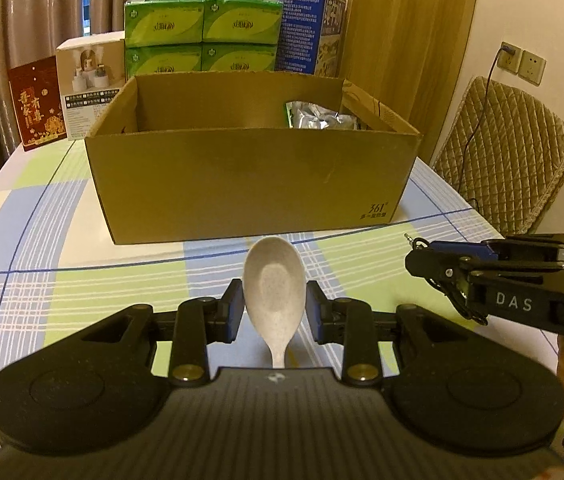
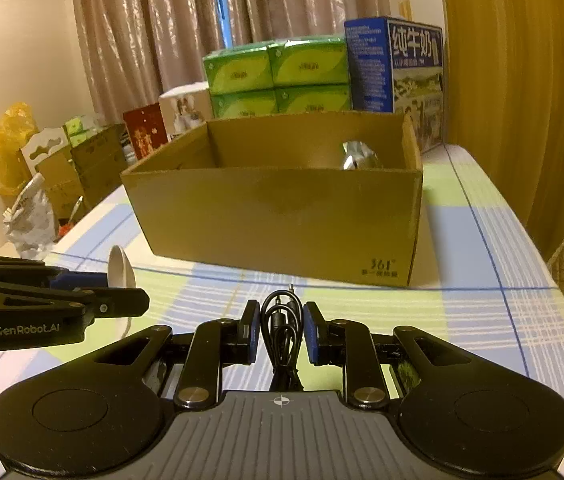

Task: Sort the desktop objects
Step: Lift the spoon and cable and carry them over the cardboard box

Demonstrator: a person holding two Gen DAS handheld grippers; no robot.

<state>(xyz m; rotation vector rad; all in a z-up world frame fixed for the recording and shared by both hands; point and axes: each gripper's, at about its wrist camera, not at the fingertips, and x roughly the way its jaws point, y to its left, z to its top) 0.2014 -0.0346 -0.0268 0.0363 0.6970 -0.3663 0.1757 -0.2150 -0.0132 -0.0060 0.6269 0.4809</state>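
My left gripper (image 1: 274, 304) is shut on a pale speckled spoon (image 1: 273, 280), bowl pointing forward and up, held above the checked tablecloth. My right gripper (image 2: 281, 330) is shut on a coiled black audio cable (image 2: 282, 324), whose plugs stick out ahead. Both face an open cardboard box (image 1: 249, 184) standing a short way ahead on the table. A silver foil bag (image 1: 318, 116) lies in the box's right end. The right gripper (image 1: 422, 258) shows at the right of the left wrist view; the left gripper (image 2: 137, 300) with the spoon (image 2: 121, 268) shows at the left of the right wrist view.
Behind the box stand green tissue packs (image 1: 201, 36), a blue milk carton (image 1: 306, 28), a white box (image 1: 87, 84) and a red packet (image 1: 35, 100). A padded chair (image 1: 510, 148) stands right of the table. Cartons and bags (image 2: 57, 168) crowd the floor at the left.
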